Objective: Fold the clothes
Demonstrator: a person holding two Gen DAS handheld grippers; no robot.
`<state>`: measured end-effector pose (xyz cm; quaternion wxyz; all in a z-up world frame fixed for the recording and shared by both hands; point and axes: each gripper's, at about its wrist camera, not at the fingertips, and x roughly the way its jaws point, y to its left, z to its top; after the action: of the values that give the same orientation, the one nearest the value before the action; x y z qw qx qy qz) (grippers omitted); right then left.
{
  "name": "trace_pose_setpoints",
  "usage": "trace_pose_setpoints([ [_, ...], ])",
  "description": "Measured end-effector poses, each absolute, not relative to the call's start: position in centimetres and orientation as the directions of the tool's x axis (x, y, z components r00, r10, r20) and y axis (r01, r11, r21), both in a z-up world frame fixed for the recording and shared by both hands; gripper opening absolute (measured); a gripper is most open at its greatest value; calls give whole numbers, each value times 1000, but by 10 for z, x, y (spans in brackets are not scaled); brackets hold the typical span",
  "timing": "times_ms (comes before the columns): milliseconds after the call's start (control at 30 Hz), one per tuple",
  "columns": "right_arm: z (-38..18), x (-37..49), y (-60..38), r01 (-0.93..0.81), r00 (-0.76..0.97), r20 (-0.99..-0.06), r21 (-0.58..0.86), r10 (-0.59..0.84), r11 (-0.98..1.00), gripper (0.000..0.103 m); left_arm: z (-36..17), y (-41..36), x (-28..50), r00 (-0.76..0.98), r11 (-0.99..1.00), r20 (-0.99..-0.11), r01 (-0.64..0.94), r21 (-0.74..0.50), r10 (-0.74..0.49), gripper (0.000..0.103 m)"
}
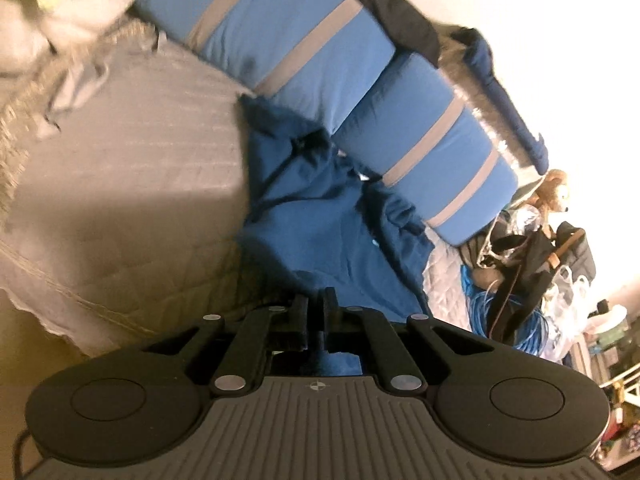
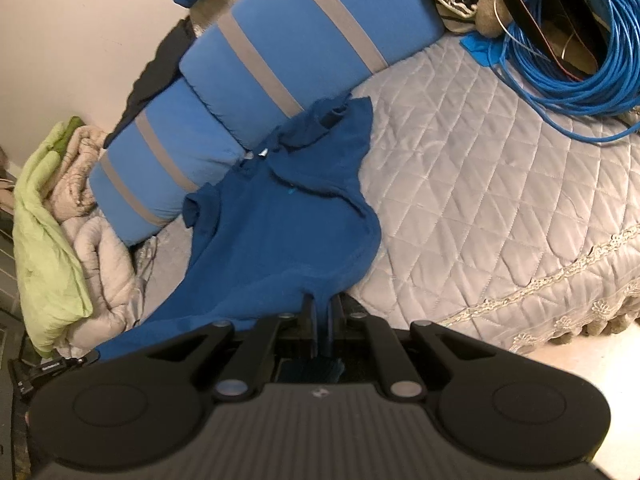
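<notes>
Right gripper (image 2: 322,312): jaws pinched tight on the near hem of the blue shirt (image 2: 288,232). Left gripper (image 1: 316,308): jaws nearly together, blue cloth just beyond; a grip is not clear. Shirt lies rumpled on the quilted bedspread (image 2: 480,200), its far end against the striped blue bolster (image 2: 256,64). Judged light, limp, prone to bunching; best held at hem corners or shoulder seams.

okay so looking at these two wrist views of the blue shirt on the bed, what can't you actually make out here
- Left wrist view: whether the left gripper pinches the blue shirt; its fingertips overlap the cloth's near edge.
- Right wrist view: the shirt's lower hem, hidden behind the right gripper.
- Both views: the shirt's far end, bunched against the striped cushions.
- Left wrist view: the pile at top left is blurred.
</notes>
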<state>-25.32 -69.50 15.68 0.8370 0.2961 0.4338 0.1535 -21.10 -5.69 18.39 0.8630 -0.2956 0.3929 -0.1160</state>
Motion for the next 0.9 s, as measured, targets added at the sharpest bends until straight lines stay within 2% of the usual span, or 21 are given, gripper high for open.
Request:
trace_pose_setpoints([
  [133,172,-268,-696,-18,588,-618,635,522,772,4,199,-51,-232,669,806,-611,-31,-591,-423,6],
  [233,179,-280,-695,-8,582,-641,610,500,792,4,193,-53,-241,642,817,-650,-63,-574,-406,6],
  [333,170,-288,-698,42,550,-682,599,482,800,4,173,-56,-245,595,824,-703,-115,-555,-390,6],
  [467,138,-289,-700,110,483,-735,590,475,800,4,121,-56,-234,491,828,-791,-218,-517,-365,7],
  [567,115,-283,-695,125,431,-770,567,470,814,6,104,-51,-226,483,784,-778,-258,-565,-401,10],
  [600,112,-281,-693,120,424,-778,555,463,823,12,102,-49,-223,487,769,-770,-268,-580,-412,10],
  [667,121,-277,-692,91,473,-780,505,408,859,45,113,-44,-222,540,761,-741,-256,-596,-399,21],
  [700,126,-274,-691,77,501,-778,476,379,876,69,123,-42,-223,580,767,-724,-246,-592,-373,32],
  [733,131,-272,-691,64,528,-774,447,350,892,89,137,-40,-224,629,780,-702,-234,-581,-334,41],
  [767,137,-270,-691,52,554,-768,417,321,907,93,150,-39,-227,676,795,-676,-221,-566,-293,46],
  [833,149,-265,-690,28,600,-750,369,280,929,98,177,-38,-231,760,823,-613,-198,-533,-214,68],
  [900,160,-258,-691,15,624,-736,345,261,939,101,203,-41,-236,825,859,-546,-170,-482,-144,75],
])
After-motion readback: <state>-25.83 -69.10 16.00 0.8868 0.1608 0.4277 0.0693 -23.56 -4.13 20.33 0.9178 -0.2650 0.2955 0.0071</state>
